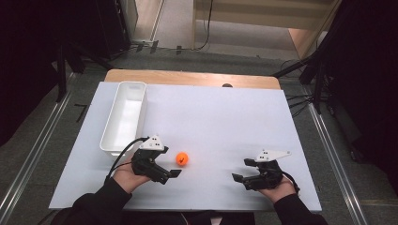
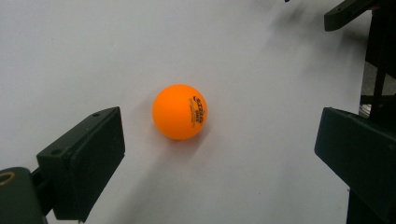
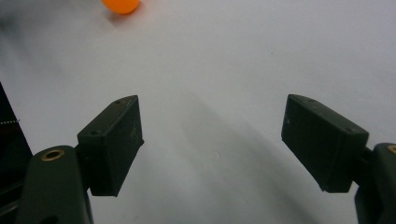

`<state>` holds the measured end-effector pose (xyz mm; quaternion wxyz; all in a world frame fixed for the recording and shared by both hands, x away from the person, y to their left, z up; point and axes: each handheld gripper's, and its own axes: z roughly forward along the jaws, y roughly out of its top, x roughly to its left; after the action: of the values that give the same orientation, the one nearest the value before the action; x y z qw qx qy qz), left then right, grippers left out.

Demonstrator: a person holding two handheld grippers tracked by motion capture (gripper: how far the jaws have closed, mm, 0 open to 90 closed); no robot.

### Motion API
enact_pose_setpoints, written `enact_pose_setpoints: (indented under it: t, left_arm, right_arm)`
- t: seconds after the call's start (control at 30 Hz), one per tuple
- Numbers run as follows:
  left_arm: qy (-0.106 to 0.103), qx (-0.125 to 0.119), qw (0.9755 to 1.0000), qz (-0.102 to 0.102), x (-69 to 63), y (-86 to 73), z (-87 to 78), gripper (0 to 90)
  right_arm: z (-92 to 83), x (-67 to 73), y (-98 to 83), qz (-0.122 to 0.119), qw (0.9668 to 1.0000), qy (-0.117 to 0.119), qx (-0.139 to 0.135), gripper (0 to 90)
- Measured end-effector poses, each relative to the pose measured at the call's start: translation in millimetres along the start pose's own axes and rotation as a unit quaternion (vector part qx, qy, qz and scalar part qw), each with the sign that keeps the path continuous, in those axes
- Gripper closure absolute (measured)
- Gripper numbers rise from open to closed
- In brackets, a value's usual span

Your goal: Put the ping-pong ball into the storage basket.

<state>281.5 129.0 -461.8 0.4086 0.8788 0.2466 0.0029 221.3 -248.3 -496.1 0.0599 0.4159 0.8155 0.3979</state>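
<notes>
Left gripper spread wide, jaws well apart, nothing clamped yet. Orange ball sitting free on the white worktop, out ahead of the jaws and between their lines, closer to the left-hand jaw in the left gripper view than to the other. Not touching either one. From above, same story: ball just beyond the tips of the left gripper, a small gap left to cover.

Risk here, plainly: a round, light, smooth ball on a flat sheet. Any nudge from one jaw before the other arrives, and off it rolls, likely away across the worktop. Off-centre as it stands, so the nearer jaw probably lands first on closing and pushes rather than pinches. Closing too high on the curve, and probably a squirt out forward. Coming in too fast, much the same, a bump and a roll.

Right gripper also open, jaws apart and empty, resting well off to the ball's far side. In the right gripper view, ball far ahead at the top edge, half cut off. No help from there if the ball runs.

White bin behind and beside the left gripper, empty as far as can be told.
</notes>
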Motion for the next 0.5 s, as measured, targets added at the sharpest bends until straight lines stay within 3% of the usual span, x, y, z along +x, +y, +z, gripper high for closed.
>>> enact_pose_setpoints:
  t: [0.4,0.5]
  left_arm:
    - [0.004,-0.008,0.9999,-0.007,4.3,9.9,1.8,2.1]
    - [0.013,-0.003,0.9999,-0.003,5.3,13.9,3.2,2.2]
  right_arm:
    - [-0.4,0.4,0.0,0.001,1.0000,0.000,0.002,19.0]
    - [-0.4,0.3,0.0,0.001,1.0000,0.000,0.002,19.0]
